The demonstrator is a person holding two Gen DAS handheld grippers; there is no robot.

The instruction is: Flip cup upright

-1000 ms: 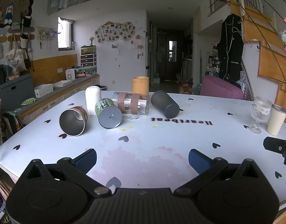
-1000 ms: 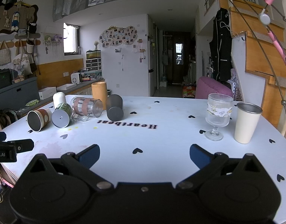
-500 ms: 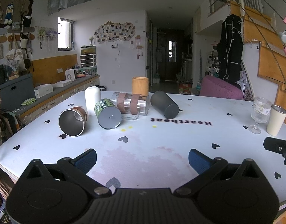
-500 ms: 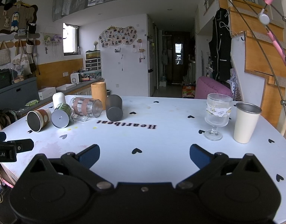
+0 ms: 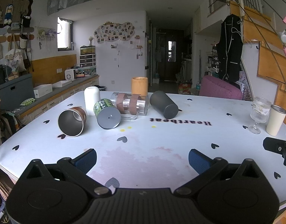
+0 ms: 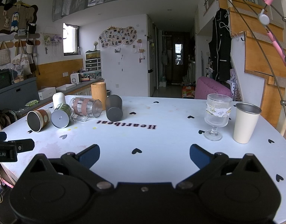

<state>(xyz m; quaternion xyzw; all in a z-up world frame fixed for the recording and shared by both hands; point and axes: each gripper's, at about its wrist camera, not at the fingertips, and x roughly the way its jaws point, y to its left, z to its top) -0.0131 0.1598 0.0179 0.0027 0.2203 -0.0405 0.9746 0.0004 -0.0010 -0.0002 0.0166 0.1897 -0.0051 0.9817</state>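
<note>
Several cups lie on their sides on the white table (image 5: 161,140): a steel cup with a brown band (image 5: 72,120), a green-labelled cup (image 5: 106,114), a clear glass mug with brown bands (image 5: 131,105) and a dark grey cup (image 5: 164,105). In the right wrist view they show as the brown-band cup (image 6: 38,119), green cup (image 6: 61,117), glass mug (image 6: 86,108) and grey cup (image 6: 114,108). My left gripper (image 5: 142,157) is open and empty, well short of them. My right gripper (image 6: 144,154) is open and empty.
A white cup (image 5: 92,99) and a wooden cup (image 5: 139,85) stand behind the fallen ones. A stemmed glass (image 6: 216,115) and a cream steel cup (image 6: 245,122) stand upright at the right. A counter (image 5: 49,93) runs along the left wall.
</note>
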